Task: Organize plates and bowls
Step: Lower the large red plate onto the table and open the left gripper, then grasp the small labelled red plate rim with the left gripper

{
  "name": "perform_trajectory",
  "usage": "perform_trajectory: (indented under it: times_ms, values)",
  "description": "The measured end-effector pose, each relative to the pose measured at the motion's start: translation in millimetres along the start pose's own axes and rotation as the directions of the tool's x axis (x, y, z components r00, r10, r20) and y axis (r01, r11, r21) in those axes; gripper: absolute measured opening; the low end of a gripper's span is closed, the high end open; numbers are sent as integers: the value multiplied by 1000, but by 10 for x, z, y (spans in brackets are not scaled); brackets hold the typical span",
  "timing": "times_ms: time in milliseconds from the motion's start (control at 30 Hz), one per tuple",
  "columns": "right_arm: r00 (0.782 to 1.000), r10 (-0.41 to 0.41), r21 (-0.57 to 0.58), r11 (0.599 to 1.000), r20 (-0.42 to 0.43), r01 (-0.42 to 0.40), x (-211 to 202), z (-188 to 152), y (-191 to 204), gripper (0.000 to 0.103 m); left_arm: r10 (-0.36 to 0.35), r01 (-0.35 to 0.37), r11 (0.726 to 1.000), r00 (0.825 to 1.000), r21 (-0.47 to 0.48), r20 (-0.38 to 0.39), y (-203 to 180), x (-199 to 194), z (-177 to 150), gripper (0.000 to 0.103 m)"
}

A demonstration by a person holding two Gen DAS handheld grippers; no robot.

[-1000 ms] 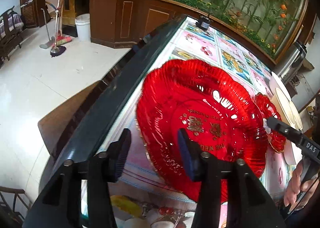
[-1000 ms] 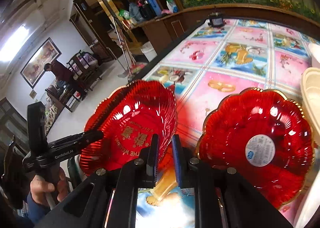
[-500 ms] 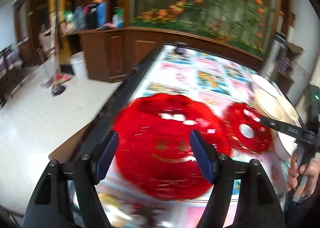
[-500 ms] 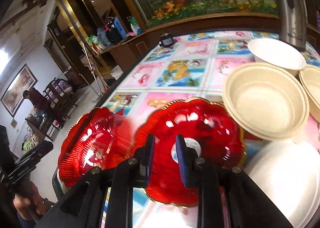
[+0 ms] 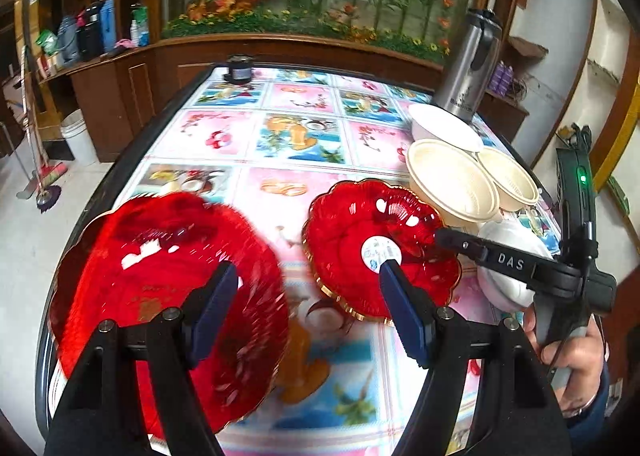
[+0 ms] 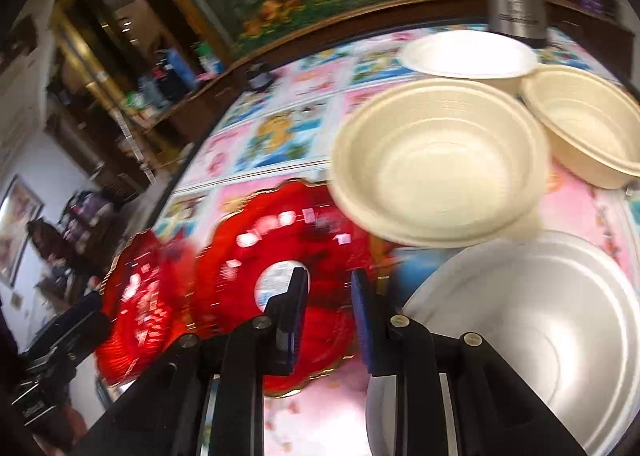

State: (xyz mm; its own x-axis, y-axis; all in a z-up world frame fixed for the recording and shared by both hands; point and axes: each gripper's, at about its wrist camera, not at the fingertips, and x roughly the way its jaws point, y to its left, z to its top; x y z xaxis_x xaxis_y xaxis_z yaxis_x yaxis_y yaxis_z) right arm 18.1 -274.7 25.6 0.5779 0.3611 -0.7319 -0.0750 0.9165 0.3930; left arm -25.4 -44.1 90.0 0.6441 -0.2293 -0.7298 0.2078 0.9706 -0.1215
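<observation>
A: Where were the 2 red dishes?
B: The large red plate (image 5: 160,288) lay at the table's (image 5: 280,124) near left corner; the small red plate (image 5: 380,244) sat mid-table, touching a cream bowl (image 5: 452,184).
A: And the grippers?
B: The left gripper (image 5: 308,304) was spread wide, holding nothing. The right gripper (image 6: 330,308) hovered over the small plate's rim, fingers narrowly apart, gripping nothing I could make out

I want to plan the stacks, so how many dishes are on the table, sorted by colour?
Red plates: 2
Cream bowls: 2
White bowls: 2
Total: 6
</observation>
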Motion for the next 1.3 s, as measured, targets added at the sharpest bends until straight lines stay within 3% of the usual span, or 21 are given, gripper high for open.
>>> perform_trajectory:
  times_ms: [167, 367, 500, 567, 633, 833, 1000, 1133, 1300]
  values:
    - [1000, -11, 31, 999, 0, 11, -7, 31, -98, 24, 32, -31, 999, 998, 18, -59, -91, 261, 170, 73]
    - [999, -37, 38, 999, 33, 36, -72, 75, -130, 24, 5, -7, 1000, 989, -15, -151, -105, 616, 312, 73]
    - [989, -134, 11, 991, 68, 133, -132, 54, -104, 26, 8, -9, 1000, 985, -7, -171, -149, 723, 313, 73]
    - [977, -177, -23, 983, 117, 181, -206, 69, -49, 36, -1, 0, 1000, 984, -7, -178, -161, 764, 311, 73]
    - [985, -132, 8, 991, 110, 132, -226, 90, -114, 43, -5, 3, 1000, 982, -7, -187, -178, 800, 305, 73]
    - [982, -168, 20, 986, 83, 167, -186, 120, -210, 43, 16, -13, 1000, 976, 14, -217, -248, 894, 253, 73]
    - [991, -131, -22, 991, 33, 132, -88, 83, -140, 45, 25, -18, 999, 974, 33, -225, -281, 927, 208, 73]
    - [999, 47, -5, 999, -13, -47, -58, 53, -99, 46, 15, -6, 999, 976, 38, -217, -302, 905, 168, 73]
    - [999, 18, -12, 1000, -30, -18, -32, 24, -79, 43, -3, 13, 999, 981, 48, -194, -324, 891, 145, 73]
